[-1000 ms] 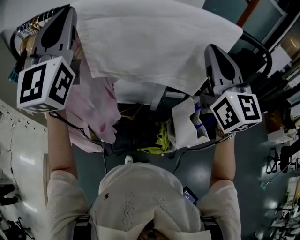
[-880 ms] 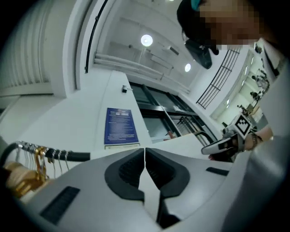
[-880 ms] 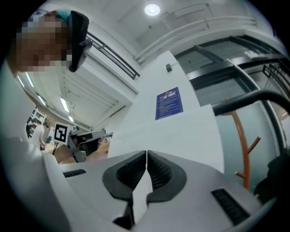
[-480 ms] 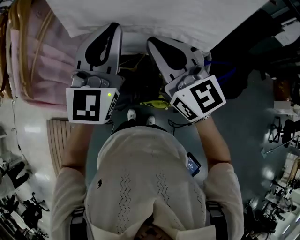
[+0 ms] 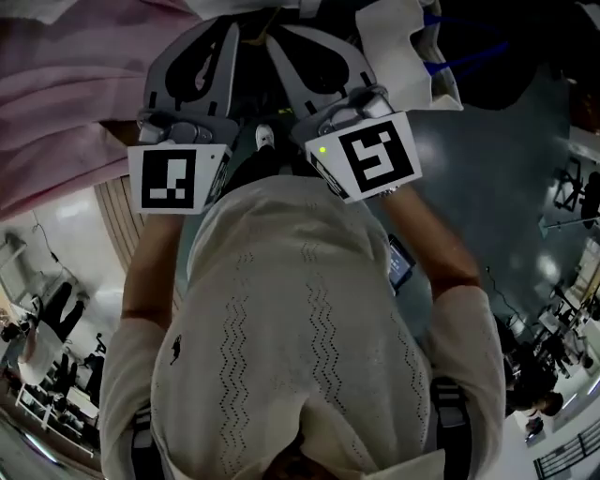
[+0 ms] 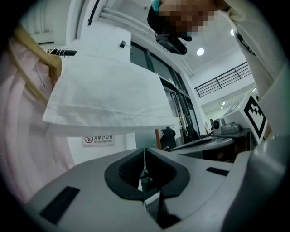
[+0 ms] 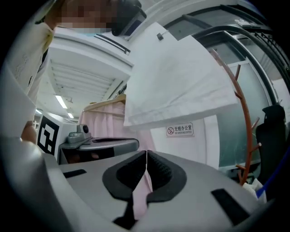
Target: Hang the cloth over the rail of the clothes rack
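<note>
The white cloth point(image 6: 108, 90) hangs draped up on the rack, above and ahead of both grippers; the right gripper view shows the cloth point(image 7: 176, 81) from its other side. My left gripper point(image 6: 144, 156) is shut with nothing in it. Beside it, my right gripper point(image 7: 147, 158) is shut and empty too; the pink in its gap is the garment behind. In the head view the left gripper point(image 5: 228, 26) and the right gripper point(image 5: 281, 33) sit side by side, close to the person's chest, well below the cloth.
A pink garment point(image 5: 66, 103) on a wooden hanger point(image 6: 41, 50) hangs on the rack left of the cloth. A reddish-brown coat stand point(image 7: 242, 118) rises at the right. A white bag point(image 5: 398, 42) lies below on the grey floor point(image 5: 487, 141).
Both grippers have dropped from the cloth's upper edge and drawn together near the chest. The cloth stays on the rack, free of both.
</note>
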`<action>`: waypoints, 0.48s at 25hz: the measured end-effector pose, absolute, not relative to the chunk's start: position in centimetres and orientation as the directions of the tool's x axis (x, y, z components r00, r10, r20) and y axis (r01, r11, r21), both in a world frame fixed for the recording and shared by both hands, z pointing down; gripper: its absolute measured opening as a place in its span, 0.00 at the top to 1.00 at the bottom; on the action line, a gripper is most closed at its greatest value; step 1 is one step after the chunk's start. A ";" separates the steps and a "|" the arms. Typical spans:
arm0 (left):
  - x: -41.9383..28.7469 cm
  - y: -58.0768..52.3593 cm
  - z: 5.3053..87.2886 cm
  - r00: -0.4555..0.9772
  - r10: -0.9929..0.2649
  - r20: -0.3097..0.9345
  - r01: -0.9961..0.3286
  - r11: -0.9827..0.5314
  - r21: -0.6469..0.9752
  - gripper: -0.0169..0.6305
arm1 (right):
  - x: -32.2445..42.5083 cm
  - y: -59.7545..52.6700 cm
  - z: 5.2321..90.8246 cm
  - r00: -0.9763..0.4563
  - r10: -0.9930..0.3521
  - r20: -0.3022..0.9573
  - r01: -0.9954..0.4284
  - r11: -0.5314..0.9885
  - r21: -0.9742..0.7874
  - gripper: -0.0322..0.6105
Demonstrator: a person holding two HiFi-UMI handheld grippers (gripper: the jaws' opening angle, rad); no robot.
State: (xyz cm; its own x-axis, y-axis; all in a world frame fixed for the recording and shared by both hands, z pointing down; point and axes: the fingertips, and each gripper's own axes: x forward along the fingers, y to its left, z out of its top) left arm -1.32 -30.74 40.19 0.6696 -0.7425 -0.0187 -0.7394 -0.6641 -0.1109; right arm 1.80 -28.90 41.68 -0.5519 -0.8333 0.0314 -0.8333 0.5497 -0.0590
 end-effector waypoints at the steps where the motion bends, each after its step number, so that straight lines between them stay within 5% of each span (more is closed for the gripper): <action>1: -1.1 -30.6 41.3 0.659 -0.752 0.002 -0.748 -0.655 -0.106 0.94 | 2.2 -28.7 42.3 -0.542 -0.840 0.039 -0.840 0.539 -0.063 0.92; 12: 1.9 -28.4 44.6 0.656 -0.754 0.035 -0.753 -0.657 -0.034 0.94 | 4.3 -27.7 45.5 -0.507 -0.855 0.112 -0.862 0.501 -0.078 0.92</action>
